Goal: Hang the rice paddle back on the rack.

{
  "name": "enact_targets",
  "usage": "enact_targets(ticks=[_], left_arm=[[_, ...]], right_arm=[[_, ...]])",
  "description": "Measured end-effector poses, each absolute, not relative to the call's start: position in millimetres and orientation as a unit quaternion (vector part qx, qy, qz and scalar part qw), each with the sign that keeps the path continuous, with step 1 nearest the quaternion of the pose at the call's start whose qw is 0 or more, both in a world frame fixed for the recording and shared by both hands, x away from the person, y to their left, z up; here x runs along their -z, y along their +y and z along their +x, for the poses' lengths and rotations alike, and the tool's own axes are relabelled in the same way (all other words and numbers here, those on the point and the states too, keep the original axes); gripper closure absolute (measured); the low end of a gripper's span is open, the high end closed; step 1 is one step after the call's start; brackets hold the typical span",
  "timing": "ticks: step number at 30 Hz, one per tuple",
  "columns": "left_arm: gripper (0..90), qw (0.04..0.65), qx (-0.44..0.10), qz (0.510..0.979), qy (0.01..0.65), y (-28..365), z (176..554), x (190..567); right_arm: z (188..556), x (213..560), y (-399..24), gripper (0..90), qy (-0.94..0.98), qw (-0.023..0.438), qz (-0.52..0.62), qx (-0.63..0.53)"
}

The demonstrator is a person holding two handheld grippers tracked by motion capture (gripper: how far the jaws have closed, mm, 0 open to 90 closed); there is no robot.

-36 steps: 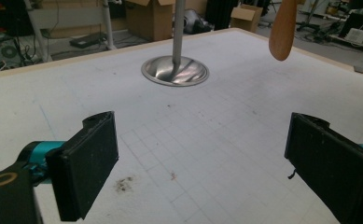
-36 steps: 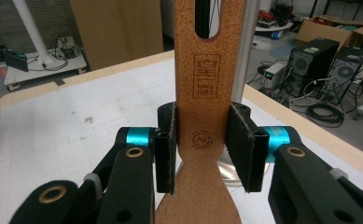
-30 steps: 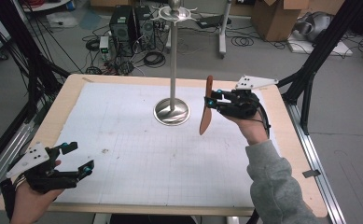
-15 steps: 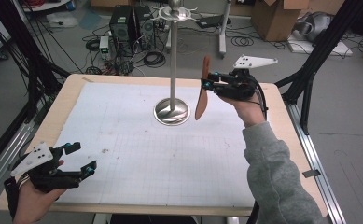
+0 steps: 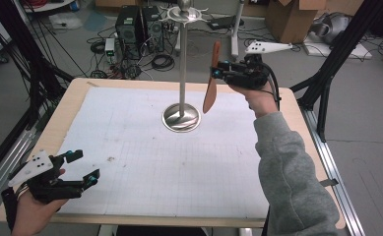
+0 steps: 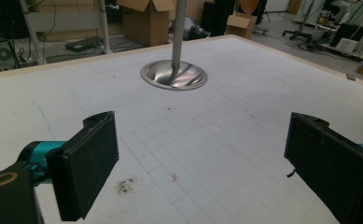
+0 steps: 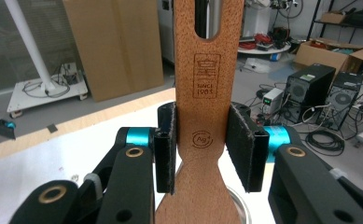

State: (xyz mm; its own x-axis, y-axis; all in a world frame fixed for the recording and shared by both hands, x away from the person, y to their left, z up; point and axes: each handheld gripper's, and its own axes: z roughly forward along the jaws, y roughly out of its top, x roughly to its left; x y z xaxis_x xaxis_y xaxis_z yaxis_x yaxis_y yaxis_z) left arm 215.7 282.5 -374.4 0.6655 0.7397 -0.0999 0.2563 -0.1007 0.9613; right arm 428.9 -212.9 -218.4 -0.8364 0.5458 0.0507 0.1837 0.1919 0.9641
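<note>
Right gripper (image 5: 217,73) lifted the wooden spatula (image 5: 211,84) higher beside the metal stand (image 5: 181,64), jaws clamped on it; left gripper (image 5: 83,167) sat wide open, empty.

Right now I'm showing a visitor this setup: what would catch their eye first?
Likely the wooden spatula, clamped upright in the right gripper and held in the air beside the tall metal stand near the table's far edge. The right gripper view shows its slot and stamped marks. Next, the left gripper, open, low over the near left corner of the white mat.
</note>
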Motion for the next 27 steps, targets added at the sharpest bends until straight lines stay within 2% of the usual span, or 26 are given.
enact_targets(ticks=[16, 27], left_arm=[[10.2, 0.577, -0.209, 0.711, 0.344, 280, 216, 375], [10.2, 0.572, -0.217, 0.707, 0.356, 284, 217, 376]], right_arm=[[451, 210, -216, 64.7, 0.752, 0.161, 0.259, -0.585], [460, 189, -209, 64.7, 0.747, 0.160, 0.255, -0.592]])
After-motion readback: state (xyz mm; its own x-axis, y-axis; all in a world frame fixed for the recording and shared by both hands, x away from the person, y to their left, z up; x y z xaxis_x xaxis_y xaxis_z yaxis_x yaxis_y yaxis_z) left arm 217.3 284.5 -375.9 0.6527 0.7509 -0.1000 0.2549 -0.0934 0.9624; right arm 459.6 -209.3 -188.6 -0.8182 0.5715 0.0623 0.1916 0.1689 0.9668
